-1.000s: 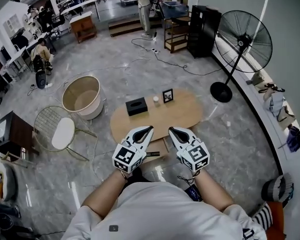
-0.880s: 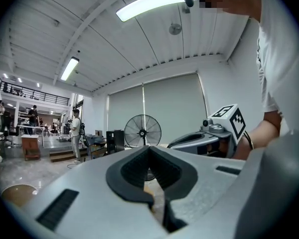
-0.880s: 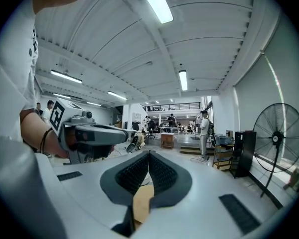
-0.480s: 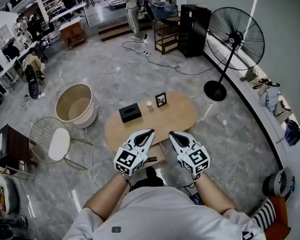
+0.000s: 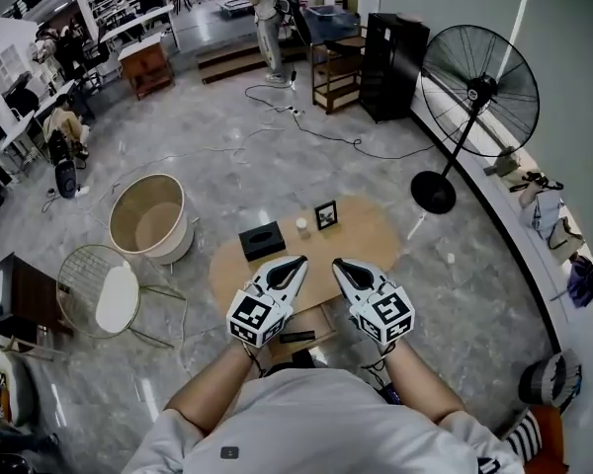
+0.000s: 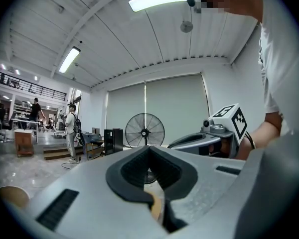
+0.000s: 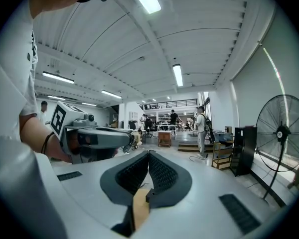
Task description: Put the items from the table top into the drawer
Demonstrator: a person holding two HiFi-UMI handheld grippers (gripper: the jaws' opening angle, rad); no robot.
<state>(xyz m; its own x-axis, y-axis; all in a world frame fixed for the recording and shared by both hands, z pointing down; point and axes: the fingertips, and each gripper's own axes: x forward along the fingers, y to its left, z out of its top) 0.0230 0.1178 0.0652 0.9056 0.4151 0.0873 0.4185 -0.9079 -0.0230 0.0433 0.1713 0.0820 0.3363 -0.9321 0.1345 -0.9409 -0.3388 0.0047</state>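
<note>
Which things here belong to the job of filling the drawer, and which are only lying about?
For the job: black box, small white object, picture frame, table, drawer.
Just lying about: standing fan, round tub, wire chair.

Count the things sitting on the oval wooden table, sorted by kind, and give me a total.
Black box: 1
Small white cup: 1
Picture frame: 1
Total on the table: 3
</note>
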